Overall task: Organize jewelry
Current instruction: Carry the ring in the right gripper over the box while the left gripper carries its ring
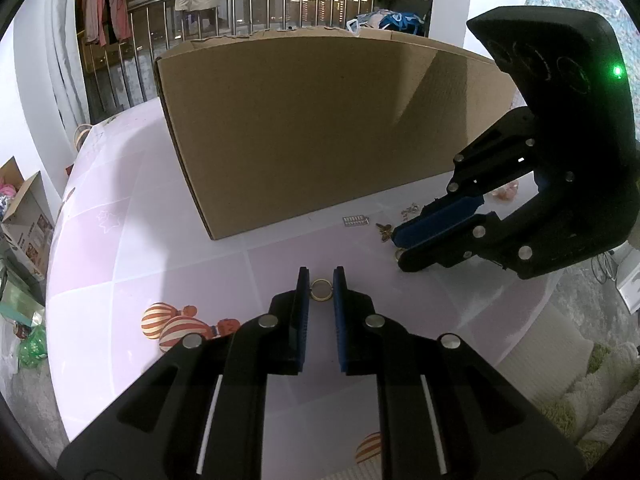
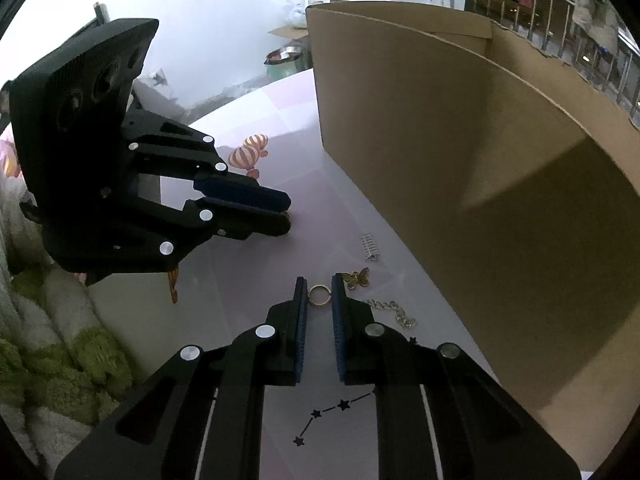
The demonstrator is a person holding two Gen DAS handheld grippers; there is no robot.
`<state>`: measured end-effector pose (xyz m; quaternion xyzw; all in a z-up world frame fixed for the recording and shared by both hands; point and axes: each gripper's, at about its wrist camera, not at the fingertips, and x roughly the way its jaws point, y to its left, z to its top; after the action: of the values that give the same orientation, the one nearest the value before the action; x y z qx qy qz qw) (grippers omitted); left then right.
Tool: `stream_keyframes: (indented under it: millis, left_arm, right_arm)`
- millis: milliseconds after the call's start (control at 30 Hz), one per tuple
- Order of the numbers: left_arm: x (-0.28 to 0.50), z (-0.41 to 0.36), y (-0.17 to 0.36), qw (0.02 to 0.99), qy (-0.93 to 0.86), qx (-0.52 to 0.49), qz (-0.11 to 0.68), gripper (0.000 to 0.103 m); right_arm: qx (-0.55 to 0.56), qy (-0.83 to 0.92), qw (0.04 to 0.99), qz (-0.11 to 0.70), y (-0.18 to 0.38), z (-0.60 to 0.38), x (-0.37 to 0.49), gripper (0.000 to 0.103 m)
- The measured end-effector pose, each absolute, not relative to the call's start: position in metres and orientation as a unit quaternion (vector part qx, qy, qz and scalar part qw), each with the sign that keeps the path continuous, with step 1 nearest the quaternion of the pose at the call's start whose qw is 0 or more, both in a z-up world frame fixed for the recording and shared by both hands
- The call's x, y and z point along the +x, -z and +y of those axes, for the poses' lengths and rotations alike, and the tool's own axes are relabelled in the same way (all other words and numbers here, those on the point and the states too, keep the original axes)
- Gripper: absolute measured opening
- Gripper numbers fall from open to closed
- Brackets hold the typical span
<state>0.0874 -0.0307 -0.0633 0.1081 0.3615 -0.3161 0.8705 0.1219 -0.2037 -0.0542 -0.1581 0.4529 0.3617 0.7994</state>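
1. While the left claw (image 1: pixel 321 276) is nearly shut, it pinches a gold ring (image 1: pixel 321 289) between its two blue tips, low over the pink table (image 1: pixel 160 240).
2. That ring shows its round hole up at the camera. It is a circle, so it has no long side.
3. The right claw (image 2: pixel 319 284) is narrow too, and its tips squeeze a second gold ring (image 2: pixel 319 294), one on each side.
4. This ring also faces up with its hole open.
5. Just right of that claw lies a butterfly charm (image 2: pixel 357 278), wings spread flat.
6. A silver chain (image 2: pixel 394 312) stretches along the table beside the right tip, running next to the cardboard box (image 2: pixel 500 200).
7. A small silver clasp (image 2: pixel 370 247) lies past the butterfly, its long side pointing away from the claw.
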Motion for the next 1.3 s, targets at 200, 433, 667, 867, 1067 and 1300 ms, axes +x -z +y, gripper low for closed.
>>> stream_keyframes:
  millis: [200, 433, 667, 867, 1067, 1300]
  left_arm:
    - [0.087, -0.032, 0.062, 0.871, 0.315, 0.112, 0.358, 0.011]
    - [0.078, -0.034, 0.05, 0.877, 0.312, 0.114, 0.347, 0.011]
    - [0.063, -0.032, -0.002, 0.894, 0.323, 0.092, 0.296, 0.011]
    - [0.074, -0.043, -0.059, 0.905, 0.342, 0.065, 0.246, 0.011]
    - [0.139, -0.089, -0.065, 0.881, 0.362, 0.04, 0.302, 0.011]
    - [0.197, -0.129, -0.023, 0.857, 0.333, 0.05, 0.39, 0.011]
  right_arm:
    - [-0.147, -0.354, 0.807, 0.449, 0.048, -0.211, 0.117, 0.012]
    - [-0.121, -0.34, 0.831, 0.424, 0.025, -0.221, 0.104, 0.012]
    - [-0.083, -0.31, 0.884, 0.341, -0.04, -0.239, 0.077, 0.012]
    - [-0.049, -0.236, 0.922, 0.301, -0.082, -0.267, 0.091, 0.012]
    - [-0.02, -0.169, 0.916, 0.362, -0.07, -0.291, 0.144, 0.012]
    - [-0.022, -0.123, 0.902, 0.413, -0.038, -0.303, 0.18, 0.013]
